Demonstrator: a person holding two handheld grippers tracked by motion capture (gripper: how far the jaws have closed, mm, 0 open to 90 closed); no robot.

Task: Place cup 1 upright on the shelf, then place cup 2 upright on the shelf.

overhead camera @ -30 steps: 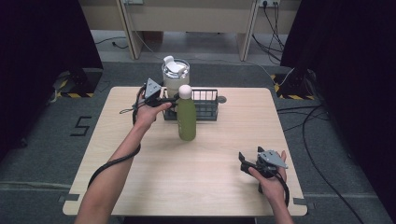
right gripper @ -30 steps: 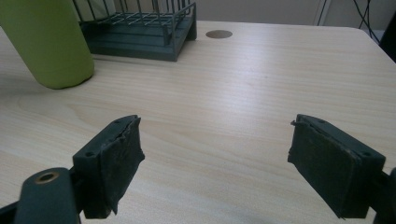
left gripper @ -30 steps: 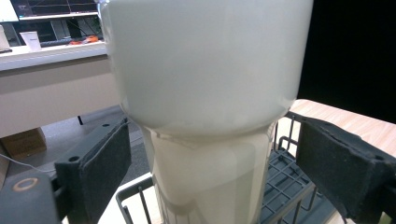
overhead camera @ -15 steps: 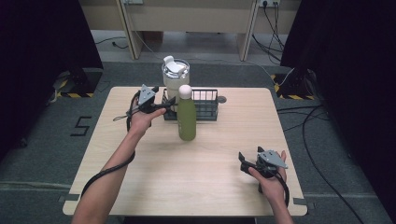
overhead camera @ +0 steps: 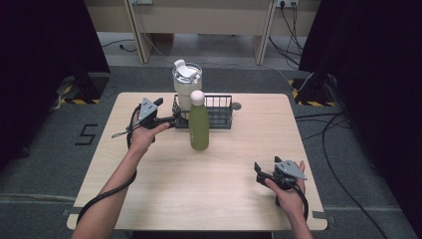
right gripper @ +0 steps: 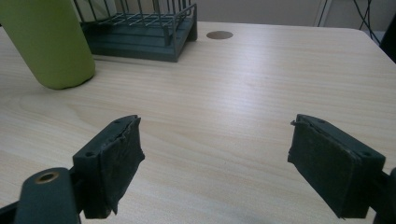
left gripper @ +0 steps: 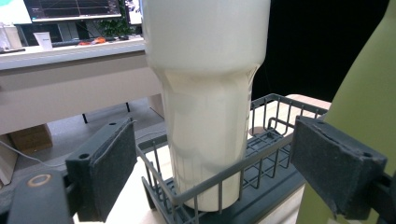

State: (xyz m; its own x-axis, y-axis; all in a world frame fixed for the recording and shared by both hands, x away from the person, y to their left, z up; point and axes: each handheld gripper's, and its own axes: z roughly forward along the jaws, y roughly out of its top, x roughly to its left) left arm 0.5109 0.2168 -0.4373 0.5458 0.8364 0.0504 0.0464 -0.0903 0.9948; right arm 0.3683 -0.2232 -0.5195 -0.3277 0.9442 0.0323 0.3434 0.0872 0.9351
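The left gripper (overhead camera: 171, 119) is held out at the far left of the desk (overhead camera: 149, 199), forearm stretched forward, its jaws wide apart and aimed at the near left end of the wire basket (overhead camera: 219, 112). In the left gripper view the jaws stand to either side of the white tumbler (left gripper: 205, 93), not touching it. The tumbler is cream-white, narrower at its base, and stands upright inside the basket's left end with a lid on top. A green bottle (overhead camera: 198, 124) with a white cap stands on the desk just in front of the basket. The right gripper (overhead camera: 260, 172) rests low near the desk's near right corner, jaws wide and holding nothing. The tumbler's top is cut off in the left gripper view.
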